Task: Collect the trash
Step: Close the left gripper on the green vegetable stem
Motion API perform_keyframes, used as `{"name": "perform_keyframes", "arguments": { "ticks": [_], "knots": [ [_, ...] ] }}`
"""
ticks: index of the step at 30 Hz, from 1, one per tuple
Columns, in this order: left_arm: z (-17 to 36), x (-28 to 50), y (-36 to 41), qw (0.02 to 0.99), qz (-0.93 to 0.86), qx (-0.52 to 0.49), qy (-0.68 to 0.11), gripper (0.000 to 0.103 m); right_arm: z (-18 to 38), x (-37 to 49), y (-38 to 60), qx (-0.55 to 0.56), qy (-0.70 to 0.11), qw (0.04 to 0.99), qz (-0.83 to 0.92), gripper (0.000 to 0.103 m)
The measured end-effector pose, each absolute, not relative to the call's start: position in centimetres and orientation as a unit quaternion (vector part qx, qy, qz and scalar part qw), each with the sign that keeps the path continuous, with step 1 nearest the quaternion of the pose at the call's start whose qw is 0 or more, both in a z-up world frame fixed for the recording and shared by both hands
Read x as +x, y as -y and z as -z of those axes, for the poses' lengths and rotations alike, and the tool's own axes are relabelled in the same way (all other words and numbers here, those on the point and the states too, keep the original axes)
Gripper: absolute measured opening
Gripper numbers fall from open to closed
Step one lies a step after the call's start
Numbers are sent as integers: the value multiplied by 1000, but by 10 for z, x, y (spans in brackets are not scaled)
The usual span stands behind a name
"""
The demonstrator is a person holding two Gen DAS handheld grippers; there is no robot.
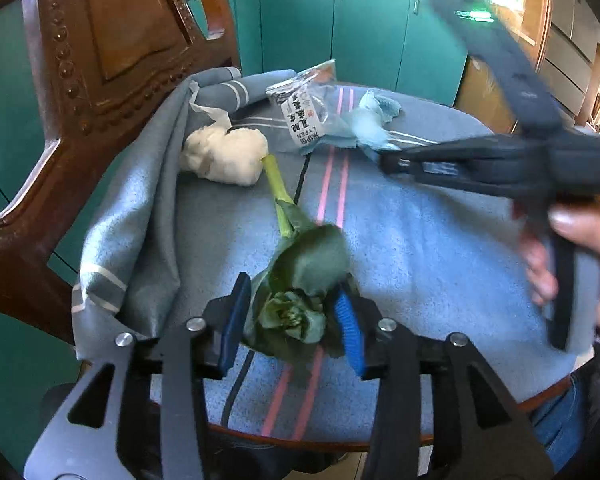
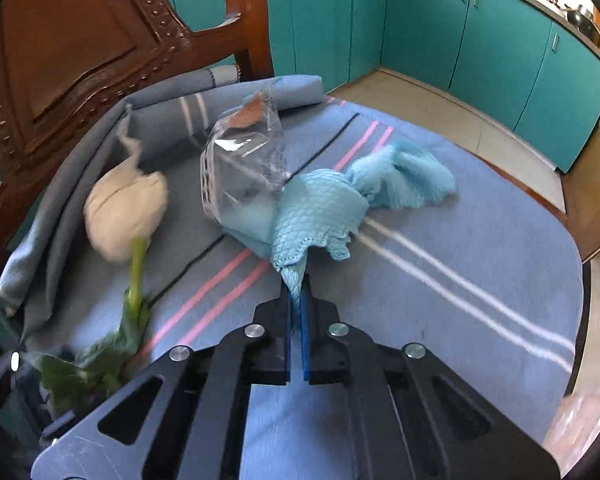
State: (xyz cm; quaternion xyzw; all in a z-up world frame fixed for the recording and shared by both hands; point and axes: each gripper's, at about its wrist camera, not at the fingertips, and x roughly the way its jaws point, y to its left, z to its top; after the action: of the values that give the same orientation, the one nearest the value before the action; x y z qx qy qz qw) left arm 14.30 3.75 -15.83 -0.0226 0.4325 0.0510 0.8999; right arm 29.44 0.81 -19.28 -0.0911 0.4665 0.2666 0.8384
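Left hand-held gripper (image 1: 292, 320) apart, straddling greens (image 1: 300, 280); right hand-held gripper (image 2: 298, 300) clamped on cloth (image 2: 320, 208). Ahead on surface (image 2: 480, 240): wrapper (image 2: 244, 160), wad (image 2: 124, 208). No bin visible; collection looks barely begun.

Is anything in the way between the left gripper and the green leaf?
No. The leaf already sits between the left gripper's open fingers, with nothing between them. The right gripper is off to the side, shut on the blue cloth.

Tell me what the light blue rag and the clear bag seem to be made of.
Rag: likely soft woven or knitted cloth, matte, with a ribbed scale-like texture and limp folds. Bag: apparently thin clear plastic film, glossy, crinkled, showing glare and see-through.
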Motion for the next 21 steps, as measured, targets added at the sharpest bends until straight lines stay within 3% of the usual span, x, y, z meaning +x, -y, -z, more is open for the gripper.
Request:
{"name": "perform_keyframes", "arguments": {
  "ticks": [3,9,21],
  "knots": [
    [161,147,-41,897,-50,-29,-437,41,182,276,12,-83,-464,845,-252,4],
    [160,147,-32,897,-35,-24,-440,21,158,239,57,-82,-442,868,-212,4],
    [157,145,-2,899,0,5,-438,20,159,218,89,-57,-448,871,-194,8]
  ]
}}
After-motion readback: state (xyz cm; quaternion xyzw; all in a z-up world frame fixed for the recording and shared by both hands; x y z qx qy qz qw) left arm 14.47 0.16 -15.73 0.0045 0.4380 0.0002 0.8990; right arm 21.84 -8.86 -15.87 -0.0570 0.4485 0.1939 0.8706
